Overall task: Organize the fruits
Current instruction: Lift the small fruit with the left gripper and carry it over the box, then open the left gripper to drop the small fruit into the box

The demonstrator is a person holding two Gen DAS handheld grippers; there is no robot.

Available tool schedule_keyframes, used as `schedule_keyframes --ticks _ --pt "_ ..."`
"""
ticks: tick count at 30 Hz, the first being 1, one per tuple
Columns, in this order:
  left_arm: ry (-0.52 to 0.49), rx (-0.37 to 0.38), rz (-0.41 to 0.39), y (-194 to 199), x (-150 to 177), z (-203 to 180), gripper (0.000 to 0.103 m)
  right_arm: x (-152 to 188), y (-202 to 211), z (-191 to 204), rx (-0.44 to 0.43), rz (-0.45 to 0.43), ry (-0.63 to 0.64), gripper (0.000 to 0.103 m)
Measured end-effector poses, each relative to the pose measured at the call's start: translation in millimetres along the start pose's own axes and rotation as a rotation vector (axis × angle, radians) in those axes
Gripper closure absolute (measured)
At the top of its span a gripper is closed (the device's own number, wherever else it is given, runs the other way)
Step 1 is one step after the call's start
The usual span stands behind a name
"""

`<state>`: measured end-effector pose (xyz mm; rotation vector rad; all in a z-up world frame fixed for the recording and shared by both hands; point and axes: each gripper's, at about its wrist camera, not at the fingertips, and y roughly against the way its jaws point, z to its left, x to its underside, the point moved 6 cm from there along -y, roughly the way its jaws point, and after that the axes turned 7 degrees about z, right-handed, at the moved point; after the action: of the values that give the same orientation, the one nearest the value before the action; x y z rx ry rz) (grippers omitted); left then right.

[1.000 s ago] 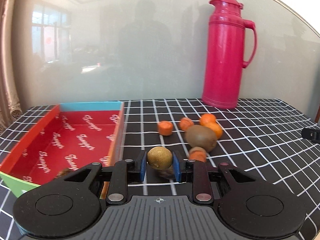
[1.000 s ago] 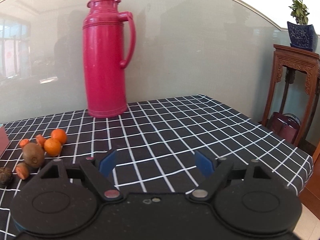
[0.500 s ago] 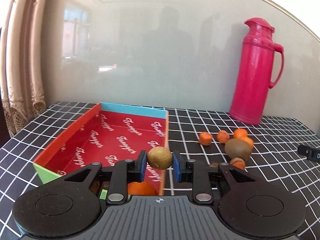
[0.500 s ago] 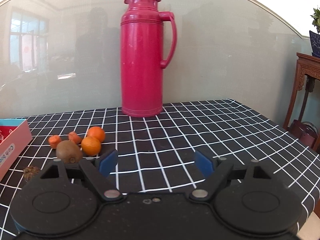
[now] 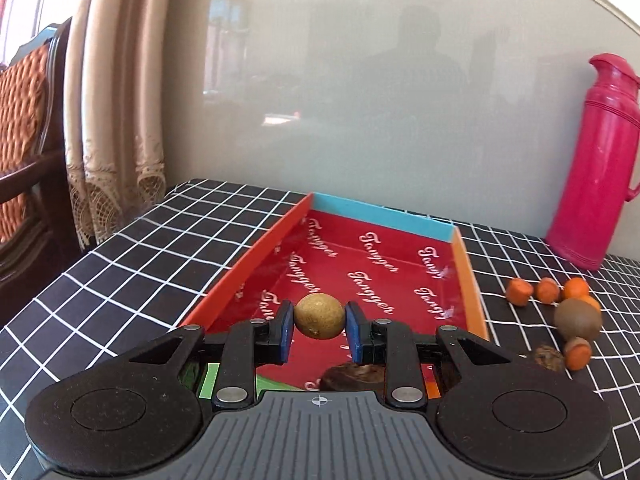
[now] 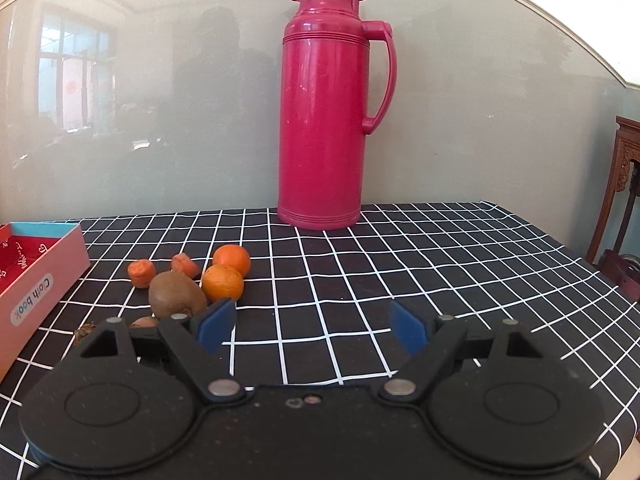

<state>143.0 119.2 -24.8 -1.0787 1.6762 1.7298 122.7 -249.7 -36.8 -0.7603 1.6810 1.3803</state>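
Note:
My left gripper (image 5: pixel 319 328) is shut on a small round tan fruit (image 5: pixel 319 315) and holds it over the near end of the red box (image 5: pixel 466 280). A dark fruit (image 5: pixel 344 376) lies in the box just under the fingers. On the checked cloth right of the box sits a cluster: a kiwi (image 5: pixel 577 317), oranges (image 5: pixel 576 287) and small orange pieces (image 5: pixel 519 291). In the right wrist view the same kiwi (image 6: pixel 177 294) and two oranges (image 6: pixel 223 282) lie left of my right gripper (image 6: pixel 312 326), which stands open with nothing between its fingers.
A tall pink thermos (image 6: pixel 322 120) stands at the back of the table against the glossy wall. A curtain (image 5: pixel 112 120) and a wooden chair (image 5: pixel 28 140) are off the table's left edge. A wooden stand (image 6: pixel 624 184) is beyond the right edge.
The left gripper has carried the tan fruit leftward from above the fruit cluster to over the red box. The right gripper has swung left, bringing the thermos and fruit cluster toward the centre.

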Motion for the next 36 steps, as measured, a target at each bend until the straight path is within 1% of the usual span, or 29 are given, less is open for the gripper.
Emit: schedule_keyframes --ticks 5,11,12,13,14,15,16,18,22,25,27,32,36 --pt "-0.006 -0.021 -0.009 0 1 2 0.075 -1 1 1 -0.005 -0.004 -0.006 0.019" --pt "-0.022 -0.015 -0.004 4 4 3 0.075 -2 1 6 -0.018 -0.001 -0.012 0.019" --pt "-0.023 -0.014 -0.006 5 4 4 0.072 -2 1 8 -0.022 0.000 -0.012 0.019" --pt "-0.022 -0.014 -0.011 6 4 5 0.064 -2 1 11 -0.027 0.000 -0.009 0.019" --pt "-0.023 -0.016 -0.020 9 4 7 0.058 -2 1 13 -0.030 -0.002 -0.005 0.019" --pt "-0.026 -0.021 -0.031 11 3 8 0.048 -2 2 17 -0.033 -0.004 0.001 0.019" --pt "-0.030 -0.027 -0.041 13 4 10 0.044 -3 2 20 -0.036 -0.004 0.005 0.019" --pt "-0.035 -0.031 -0.032 12 5 13 0.044 -2 1 25 -0.045 -0.001 0.006 0.019" --pt "-0.028 -0.022 -0.043 17 5 17 0.044 -2 2 36 -0.056 -0.002 0.021 0.019" --pt "-0.059 0.018 -0.039 21 9 8 0.044 -2 1 42 -0.063 0.003 0.028 0.019" --pt "-0.066 0.072 -0.041 27 11 -1 0.044 -2 2 45 -0.064 0.000 0.035 0.019" --pt "-0.111 0.155 -0.049 40 17 -29 0.044 -2 3 42 -0.061 -0.001 0.029 0.019" --pt "-0.143 0.179 -0.050 41 20 -49 0.044 -3 3 37 -0.054 0.000 0.020 0.019"
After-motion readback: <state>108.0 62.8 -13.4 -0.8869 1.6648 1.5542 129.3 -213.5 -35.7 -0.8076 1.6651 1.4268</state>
